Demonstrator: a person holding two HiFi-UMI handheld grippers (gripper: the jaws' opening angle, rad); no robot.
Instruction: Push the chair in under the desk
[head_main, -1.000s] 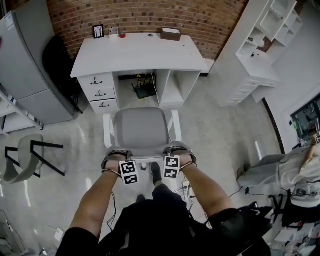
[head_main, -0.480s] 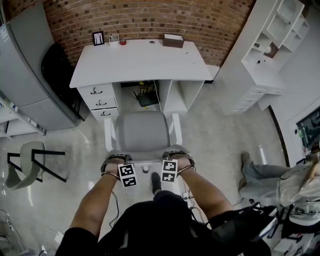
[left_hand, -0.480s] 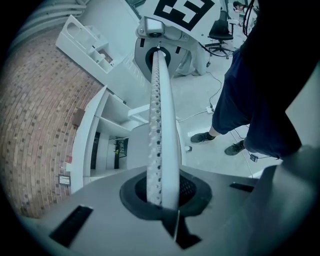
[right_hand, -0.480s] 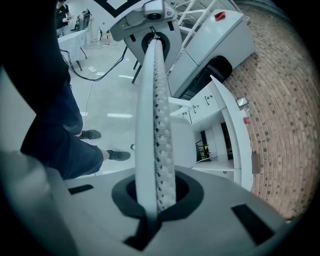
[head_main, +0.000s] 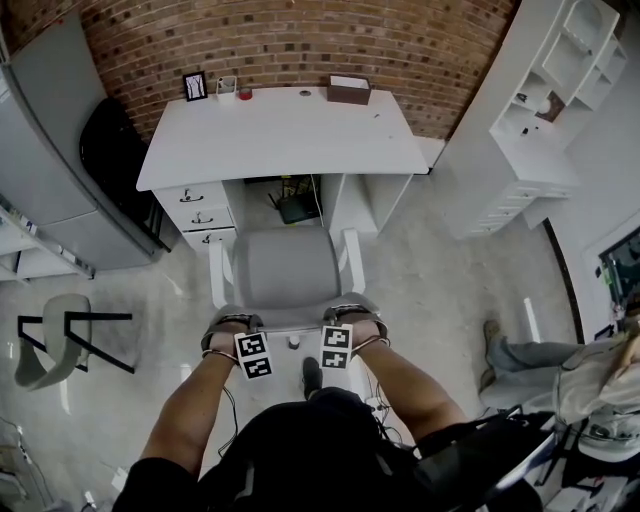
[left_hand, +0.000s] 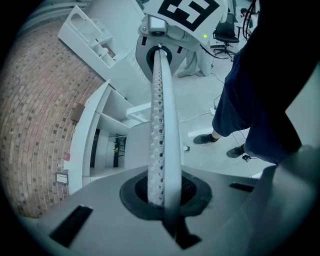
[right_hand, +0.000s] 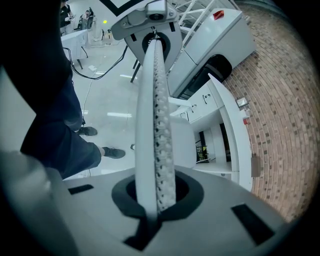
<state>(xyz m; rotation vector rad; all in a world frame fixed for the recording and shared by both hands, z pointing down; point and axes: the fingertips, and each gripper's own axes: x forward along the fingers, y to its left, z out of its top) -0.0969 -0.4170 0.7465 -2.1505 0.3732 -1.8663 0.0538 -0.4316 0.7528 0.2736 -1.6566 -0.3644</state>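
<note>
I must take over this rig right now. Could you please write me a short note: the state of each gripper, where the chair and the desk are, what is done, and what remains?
Left gripper: fingers shut, nothing between them, at the left end of the backrest's top.
Right gripper: fingers shut, empty, at the right end.
Grey padded chair with white frame: faces the white desk with drawers, lined up with the opening under it. Most of the seat is outside.
Done: chair lined up and close to the desk.
Left: push it straight in until the seat is under the top.
</note>
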